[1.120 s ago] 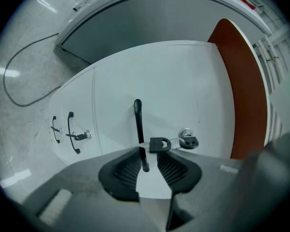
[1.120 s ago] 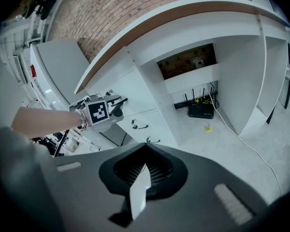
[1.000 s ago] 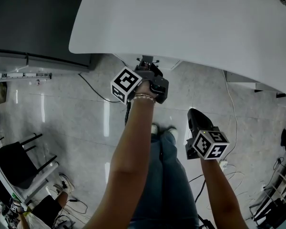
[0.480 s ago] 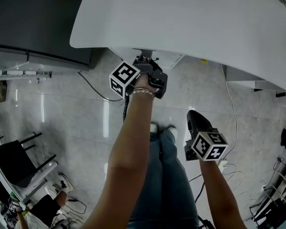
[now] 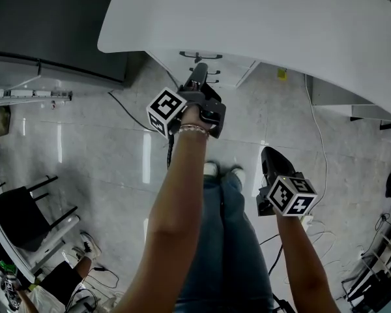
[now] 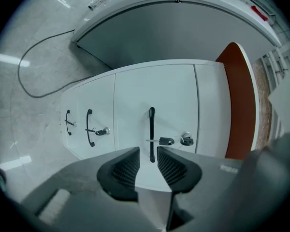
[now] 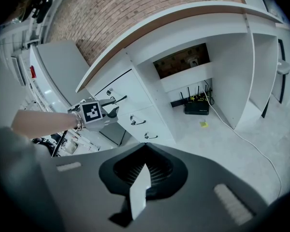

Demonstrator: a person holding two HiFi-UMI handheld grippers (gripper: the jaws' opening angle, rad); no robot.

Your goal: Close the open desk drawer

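A white drawer unit (image 5: 229,70) stands under the curved white desk top (image 5: 247,18). In the left gripper view its top drawer front (image 6: 135,95) faces me, with a black bar handle (image 6: 152,127) and a key hanging in the lock (image 6: 166,140). I cannot tell whether this front sits flush with the others. My left gripper (image 5: 200,68) (image 6: 147,154) points straight at that handle. Its jaws stand a narrow gap apart with nothing between them. My right gripper (image 5: 268,154) (image 7: 144,170) hangs lower right over the floor, shut and empty.
Two lower drawers carry black handles (image 6: 89,127). A dark cable (image 5: 127,116) and a white cable (image 5: 316,145) lie on the grey floor. A grey cabinet (image 5: 45,25) stands at the left and a black chair (image 5: 26,220) at lower left. A router (image 7: 196,108) sits under the desk.
More of the drawer unit now shows below the desk edge. My left gripper, earlier right at that edge, now stands a little back from the drawer fronts. The right gripper has hardly moved.
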